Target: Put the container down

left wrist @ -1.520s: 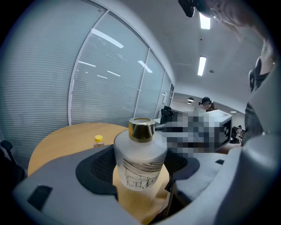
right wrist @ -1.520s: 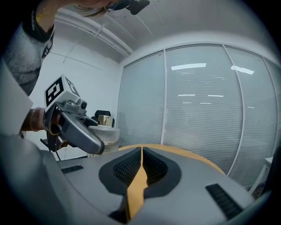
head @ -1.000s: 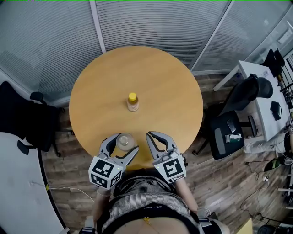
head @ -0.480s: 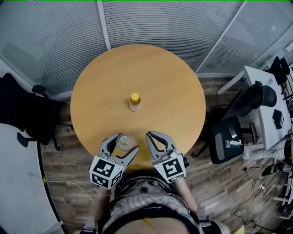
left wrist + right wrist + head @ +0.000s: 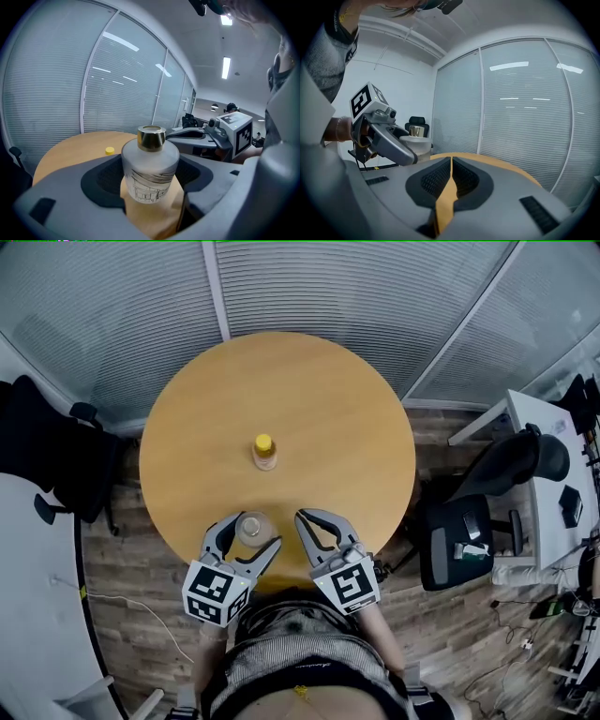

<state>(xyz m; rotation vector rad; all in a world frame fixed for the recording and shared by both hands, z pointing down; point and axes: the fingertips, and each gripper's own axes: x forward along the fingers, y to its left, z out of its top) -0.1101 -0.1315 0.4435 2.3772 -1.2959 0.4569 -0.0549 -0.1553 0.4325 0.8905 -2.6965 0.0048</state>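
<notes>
Two tongs hover side by side at the near edge of the round wooden desk. The left tongs are clamped on the container, a frosted glass bottle with a gold cap and a line drawing on its side. It stands upright between the dark pads, over the desk's near rim. Whether its base touches the wood cannot be told. Just to its right, the right tongs are closed with nothing between them, only a thin slit showing. A small yellow-capped bottle stands farther off, near the desk's middle, well apart from both.
</notes>
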